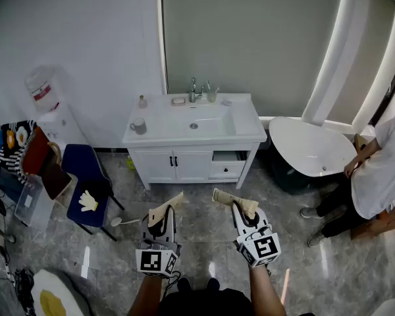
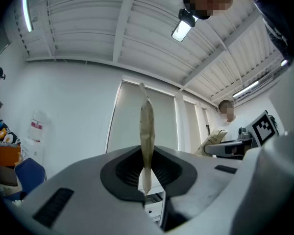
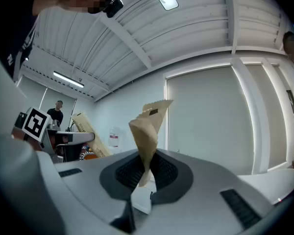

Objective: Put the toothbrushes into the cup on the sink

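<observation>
I hold both grippers low over the tiled floor, a few steps in front of the white sink cabinet (image 1: 194,133). My left gripper (image 1: 160,218) is shut on a flat brown paper packet (image 1: 167,209), which stands edge-on between the jaws in the left gripper view (image 2: 147,131). My right gripper (image 1: 245,213) is shut on a crumpled brown paper packet (image 1: 232,201), seen sticking up in the right gripper view (image 3: 150,129). What is inside the packets is hidden. A grey mug (image 1: 138,126) stands on the sink's left counter. A clear cup (image 1: 212,95) stands beside the faucet (image 1: 194,91).
A water dispenser (image 1: 49,107) and a blue chair (image 1: 85,180) with a glove on it are at the left. A white bathtub (image 1: 309,147) and a bent-over person (image 1: 382,173) are at the right. The cabinet's right drawer (image 1: 227,157) is open.
</observation>
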The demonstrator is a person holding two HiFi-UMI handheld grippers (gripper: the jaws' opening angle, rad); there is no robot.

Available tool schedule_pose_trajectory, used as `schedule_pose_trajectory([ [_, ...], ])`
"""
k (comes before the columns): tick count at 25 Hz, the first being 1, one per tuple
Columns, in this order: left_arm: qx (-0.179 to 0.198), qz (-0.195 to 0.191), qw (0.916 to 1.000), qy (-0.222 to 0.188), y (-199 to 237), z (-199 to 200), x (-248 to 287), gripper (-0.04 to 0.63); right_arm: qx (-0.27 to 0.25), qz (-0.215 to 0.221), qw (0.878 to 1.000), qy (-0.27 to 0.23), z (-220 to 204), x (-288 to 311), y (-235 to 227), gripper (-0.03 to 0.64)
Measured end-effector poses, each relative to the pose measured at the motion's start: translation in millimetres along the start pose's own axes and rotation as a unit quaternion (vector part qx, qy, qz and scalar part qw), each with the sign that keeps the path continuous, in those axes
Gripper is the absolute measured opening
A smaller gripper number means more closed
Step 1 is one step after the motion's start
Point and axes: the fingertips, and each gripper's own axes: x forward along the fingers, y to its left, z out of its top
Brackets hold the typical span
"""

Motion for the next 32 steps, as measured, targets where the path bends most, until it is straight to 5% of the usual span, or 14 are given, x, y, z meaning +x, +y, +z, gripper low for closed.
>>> schedule_pose_trajectory([
  [32,-0.012,-0.013,0.9999,0.002,38.5,0.2,-17.6,0.058,0.028,-0.027,0.999,0.007,-3.2,7.0,34.0,0.047],
])
